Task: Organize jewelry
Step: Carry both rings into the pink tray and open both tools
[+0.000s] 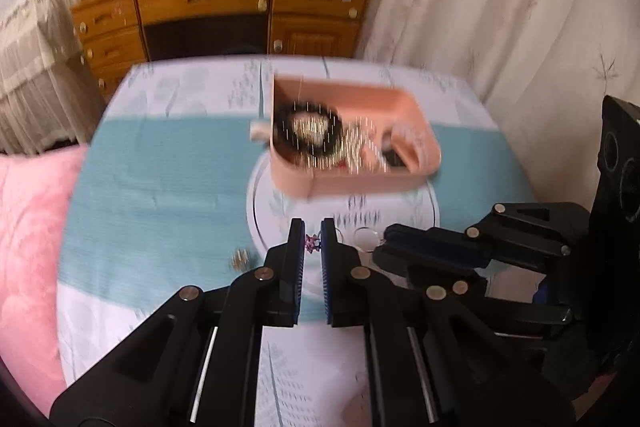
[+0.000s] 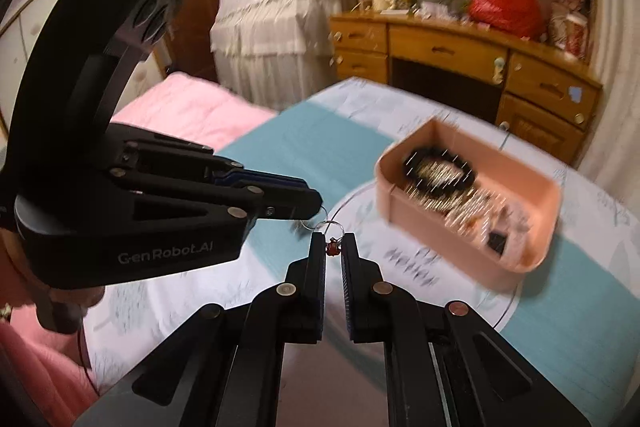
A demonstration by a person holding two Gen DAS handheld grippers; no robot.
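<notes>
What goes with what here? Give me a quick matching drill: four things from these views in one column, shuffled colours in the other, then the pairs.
Things:
1. box
2. bag
3. blanket
4. dresser

Colours:
a. red
b. brown wood
c. peach-pink, holding beads and chains
d. soft pink, lying beside the table

Pairs: 1-c, 2-a, 3-d, 4-b
</notes>
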